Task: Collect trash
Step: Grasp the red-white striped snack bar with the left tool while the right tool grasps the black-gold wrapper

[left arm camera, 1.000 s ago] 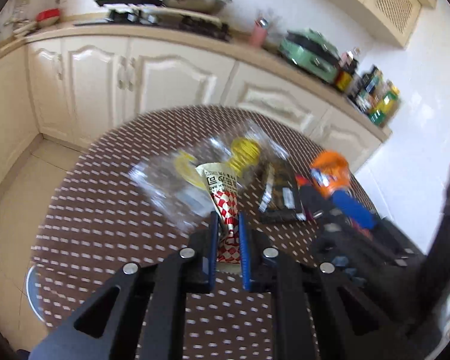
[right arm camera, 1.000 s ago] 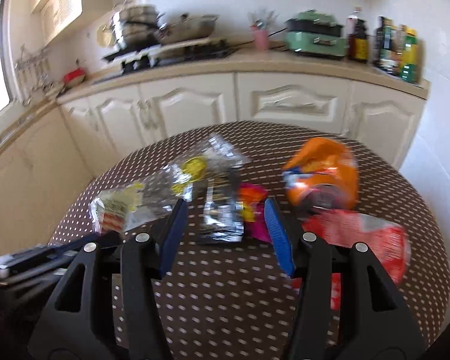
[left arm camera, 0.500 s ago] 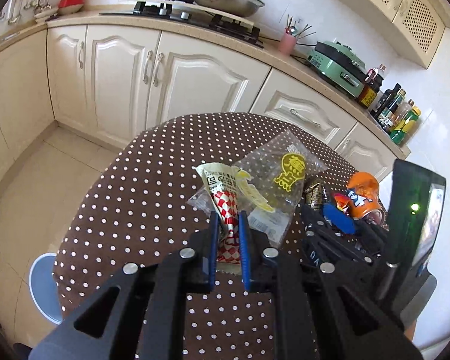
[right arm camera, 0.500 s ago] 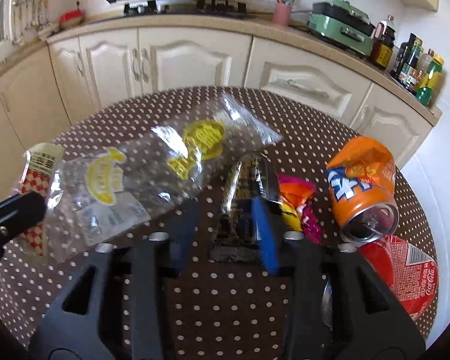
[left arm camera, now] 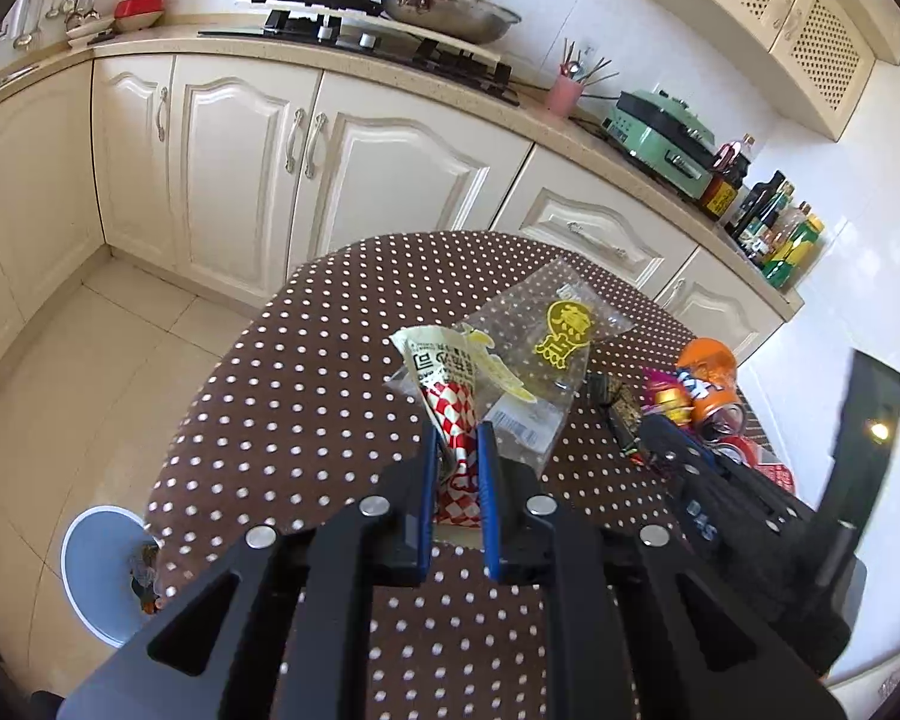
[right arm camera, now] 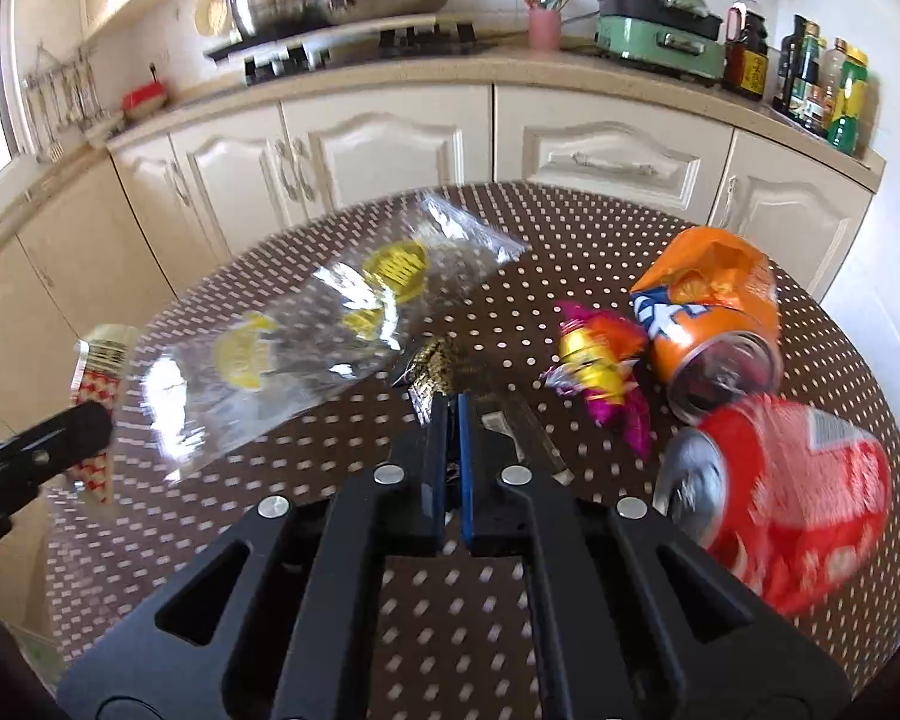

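Note:
My left gripper is shut on a red-and-white checked cone wrapper, held above the round dotted table; a clear bag with yellow print hangs with it. In the right wrist view the cone wrapper and clear bag show at left. My right gripper is shut on a dark gold-patterned wrapper. A pink-yellow candy wrapper, a crushed orange can and a crushed red can lie to its right.
A blue bin with some trash stands on the floor left of the table. Cream cabinets and a counter with stove, pans, green appliance and bottles run behind the table.
My left gripper has lifted the cone wrapper and clear bag up and back. My right gripper has moved onto the dark wrapper and closed from open to shut on it.

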